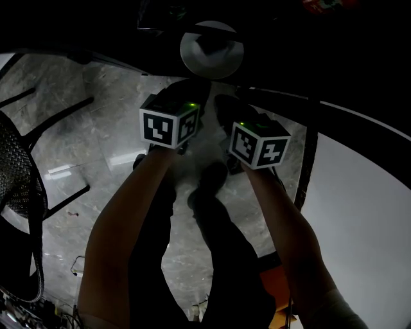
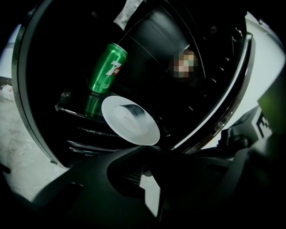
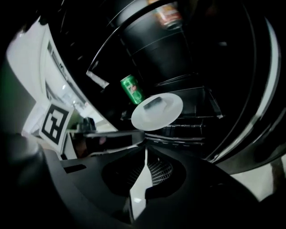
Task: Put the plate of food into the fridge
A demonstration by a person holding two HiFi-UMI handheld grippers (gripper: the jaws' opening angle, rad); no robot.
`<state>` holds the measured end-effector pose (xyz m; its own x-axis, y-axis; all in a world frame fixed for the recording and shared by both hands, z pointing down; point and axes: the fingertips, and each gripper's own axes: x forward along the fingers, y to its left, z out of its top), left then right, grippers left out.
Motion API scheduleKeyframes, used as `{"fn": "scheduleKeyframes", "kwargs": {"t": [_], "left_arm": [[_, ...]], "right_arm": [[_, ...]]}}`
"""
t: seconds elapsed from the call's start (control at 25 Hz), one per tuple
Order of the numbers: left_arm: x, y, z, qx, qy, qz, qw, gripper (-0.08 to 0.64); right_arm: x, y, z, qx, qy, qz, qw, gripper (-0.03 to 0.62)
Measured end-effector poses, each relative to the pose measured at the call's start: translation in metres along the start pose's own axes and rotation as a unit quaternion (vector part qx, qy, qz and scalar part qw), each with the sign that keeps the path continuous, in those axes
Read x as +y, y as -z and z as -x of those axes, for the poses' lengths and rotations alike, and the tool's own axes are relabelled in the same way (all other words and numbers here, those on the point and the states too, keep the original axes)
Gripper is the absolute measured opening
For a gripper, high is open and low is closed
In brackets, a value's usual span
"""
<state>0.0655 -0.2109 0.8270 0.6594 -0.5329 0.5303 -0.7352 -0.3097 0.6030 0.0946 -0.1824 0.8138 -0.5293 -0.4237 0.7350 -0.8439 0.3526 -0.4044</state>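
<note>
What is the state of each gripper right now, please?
Left gripper: closed on the rim of the plate.
Right gripper: closed, holding nothing.

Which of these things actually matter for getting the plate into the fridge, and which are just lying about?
For the job: plate, the food on it, fridge.
Just lying about: green drink can inside the fridge, blurry tin higher up, chair.

Green can (image 2: pixel 107 67) stands upright; mesh chair (image 1: pixel 19 186) sits on marble floor (image 1: pixel 103 148).
</note>
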Motion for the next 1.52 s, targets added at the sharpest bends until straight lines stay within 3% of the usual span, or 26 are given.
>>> {"fn": "scheduleKeyframes", "kwargs": {"t": [0.48,1.08,1.52], "left_arm": [[0.010,-0.015,-0.004,-0.024,-0.018,0.019,0.9994,0.011],[0.021,-0.028,-0.009,-0.052,-0.035,0.014,0.9979,0.012],[0.023,-0.035,-0.014,-0.066,-0.040,0.012,0.9969,0.012]], "right_arm": [[0.002,0.011,0.004,0.019,0.011,0.054,0.998,0.031],[0.000,-0.012,0.001,-0.007,0.006,0.056,0.998,0.031],[-0.003,-0.009,0.003,0.000,0.005,0.068,0.998,0.031]]}}
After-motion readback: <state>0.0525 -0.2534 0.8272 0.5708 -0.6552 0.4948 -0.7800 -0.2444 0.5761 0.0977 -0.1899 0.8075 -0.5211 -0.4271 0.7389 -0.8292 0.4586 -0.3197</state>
